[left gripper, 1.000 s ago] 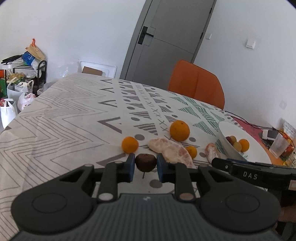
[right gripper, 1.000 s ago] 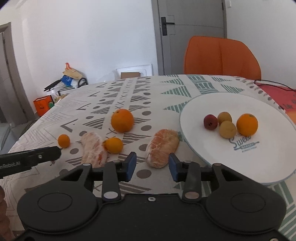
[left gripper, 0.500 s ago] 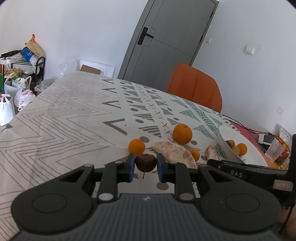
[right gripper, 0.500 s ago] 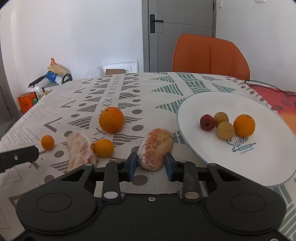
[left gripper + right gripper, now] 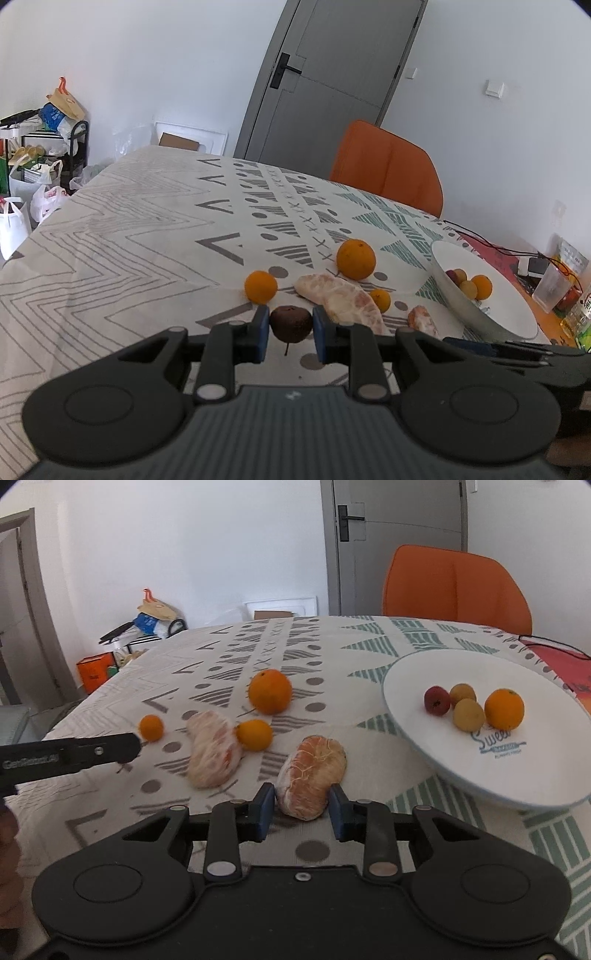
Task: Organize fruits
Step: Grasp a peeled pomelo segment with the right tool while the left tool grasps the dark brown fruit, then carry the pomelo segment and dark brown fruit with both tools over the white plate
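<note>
My left gripper is shut on a dark brown fruit with a stem, held above the patterned tablecloth. My right gripper is shut on a peeled pomelo piece near the table's front. A second peeled piece, a big orange and two small oranges lie on the cloth to the left. The white plate on the right holds a red fruit, two yellow fruits and an orange.
An orange chair stands at the far side of the table. A grey door is behind. A cluttered rack and bags stand at the left. Cables, a cup and bottles lie beyond the plate.
My right gripper moved forward and closed on the peeled pomelo piece. My left gripper kept hold of the dark fruit and shifted slightly.
</note>
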The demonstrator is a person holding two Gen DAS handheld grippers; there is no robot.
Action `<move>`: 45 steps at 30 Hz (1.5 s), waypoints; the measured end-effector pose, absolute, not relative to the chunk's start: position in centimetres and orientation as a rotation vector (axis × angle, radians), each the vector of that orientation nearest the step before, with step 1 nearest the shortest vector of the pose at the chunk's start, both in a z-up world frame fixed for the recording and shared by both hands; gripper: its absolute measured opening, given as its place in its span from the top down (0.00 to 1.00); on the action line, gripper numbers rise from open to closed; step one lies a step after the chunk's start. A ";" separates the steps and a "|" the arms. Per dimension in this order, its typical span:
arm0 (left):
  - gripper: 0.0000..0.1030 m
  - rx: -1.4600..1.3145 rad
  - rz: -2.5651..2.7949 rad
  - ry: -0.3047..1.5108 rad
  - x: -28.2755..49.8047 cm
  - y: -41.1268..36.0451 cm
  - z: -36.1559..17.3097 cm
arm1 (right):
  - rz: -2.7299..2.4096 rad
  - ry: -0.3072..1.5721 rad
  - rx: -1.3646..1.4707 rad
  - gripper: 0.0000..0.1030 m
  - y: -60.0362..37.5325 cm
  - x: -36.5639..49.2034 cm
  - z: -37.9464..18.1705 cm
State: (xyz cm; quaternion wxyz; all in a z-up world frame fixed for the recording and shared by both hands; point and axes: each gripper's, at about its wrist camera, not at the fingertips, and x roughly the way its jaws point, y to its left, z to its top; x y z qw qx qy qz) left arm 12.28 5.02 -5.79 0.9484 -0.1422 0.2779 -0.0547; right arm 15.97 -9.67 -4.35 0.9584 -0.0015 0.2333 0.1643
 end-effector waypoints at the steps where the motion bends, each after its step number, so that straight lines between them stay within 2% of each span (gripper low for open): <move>1: 0.77 -0.288 -0.110 0.567 12.2 5.0 -5.8 | 0.332 0.474 -0.005 0.70 -9.7 15.8 -4.4; 3: 0.77 -0.285 -0.107 0.569 12.1 4.9 -5.8 | 0.324 0.474 0.007 0.68 -9.9 15.9 -4.4; 4: 0.77 -0.281 -0.106 0.569 12.0 4.9 -5.8 | 0.321 0.473 0.015 0.63 -10.0 15.9 -4.4; 9: 0.77 -0.273 -0.092 0.566 11.7 5.2 -5.5 | 0.315 0.470 0.039 0.49 -9.8 16.9 -4.4; 11: 0.77 -0.273 -0.082 0.566 11.7 5.4 -5.4 | 0.307 0.467 0.045 0.49 -9.6 17.5 -4.3; 12: 0.77 -0.273 -0.078 0.566 11.7 5.5 -5.3 | 0.304 0.464 0.044 0.49 -9.5 17.7 -4.3; 15: 0.77 -0.269 -0.073 0.562 11.6 5.5 -5.1 | 0.294 0.458 0.040 0.66 -9.4 18.1 -4.4; 18: 0.77 -0.264 -0.077 0.556 11.6 5.3 -4.8 | 0.332 0.462 0.062 0.68 -9.9 18.2 -4.2; 45: 0.77 -0.178 -0.180 0.510 13.3 -1.1 -2.3 | 0.350 0.275 0.152 0.69 -15.2 14.7 -0.9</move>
